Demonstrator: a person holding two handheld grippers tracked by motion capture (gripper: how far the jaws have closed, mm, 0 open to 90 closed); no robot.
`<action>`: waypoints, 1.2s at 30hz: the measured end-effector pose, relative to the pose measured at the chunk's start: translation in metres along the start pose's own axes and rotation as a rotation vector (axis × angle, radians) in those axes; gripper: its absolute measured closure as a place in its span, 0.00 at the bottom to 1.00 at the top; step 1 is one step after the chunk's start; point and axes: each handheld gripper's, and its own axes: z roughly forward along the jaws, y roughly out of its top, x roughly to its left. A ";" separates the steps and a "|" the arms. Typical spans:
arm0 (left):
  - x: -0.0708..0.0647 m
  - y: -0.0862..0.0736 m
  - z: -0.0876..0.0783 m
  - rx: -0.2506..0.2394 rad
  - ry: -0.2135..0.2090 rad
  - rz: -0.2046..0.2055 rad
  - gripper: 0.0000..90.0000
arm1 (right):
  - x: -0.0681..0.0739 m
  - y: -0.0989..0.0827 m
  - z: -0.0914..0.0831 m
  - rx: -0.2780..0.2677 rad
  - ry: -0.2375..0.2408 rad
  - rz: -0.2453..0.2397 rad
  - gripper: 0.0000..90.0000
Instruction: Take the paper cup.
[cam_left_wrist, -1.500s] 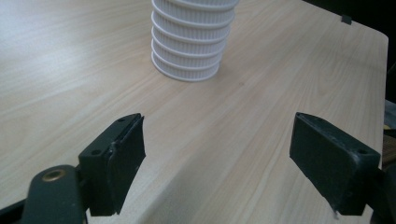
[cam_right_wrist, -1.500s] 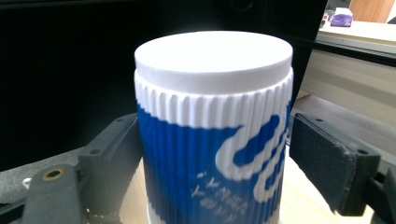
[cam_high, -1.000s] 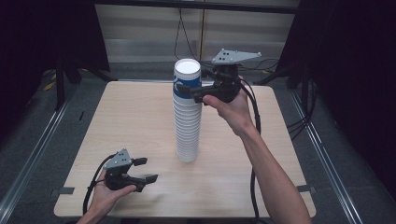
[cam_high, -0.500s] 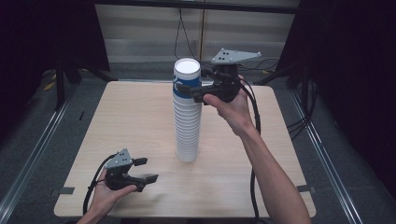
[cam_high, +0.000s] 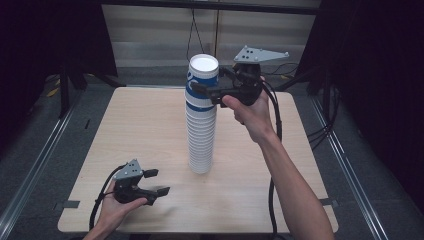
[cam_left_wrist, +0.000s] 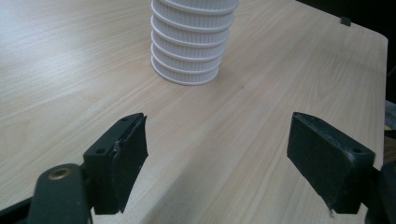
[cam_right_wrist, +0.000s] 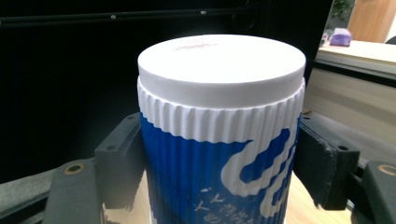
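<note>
A tall stack of cups (cam_high: 200, 125) stands upright near the middle of the light wooden surface (cam_high: 150, 130). The cups are turned upside down, so the flat white bottom of the top cup (cam_right_wrist: 219, 121) faces up. This top cup is blue with white wavy marks and ribbed sides; the cups under it show mostly as white ribbed rims.

The right gripper (cam_high: 212, 90) is held high, at the top of the stack. Its jaws are pinching the top cup, one black jaw on each side of the blue wall, just under the white rim. The right hand (cam_high: 250, 112) holds the gripper from the right side of the stack.

The left gripper (cam_high: 156, 182) is low, near the front left corner of the surface, well apart from the stack. Its jaws are spread wide and nothing is between them. In the left gripper view, the foot of the stack stands beyond the jaws.
</note>
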 end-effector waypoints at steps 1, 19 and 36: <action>0.000 0.000 0.000 0.000 0.000 -0.002 0.22 | 0.000 0.001 -0.001 -0.013 0.001 0.010 0.29; 0.001 -0.001 0.000 0.006 0.012 -0.009 0.22 | 0.001 0.014 -0.006 -0.111 -0.012 0.030 0.29; 0.003 0.000 -0.001 0.010 0.023 -0.014 0.22 | 0.004 0.018 -0.015 -0.179 -0.021 0.024 0.30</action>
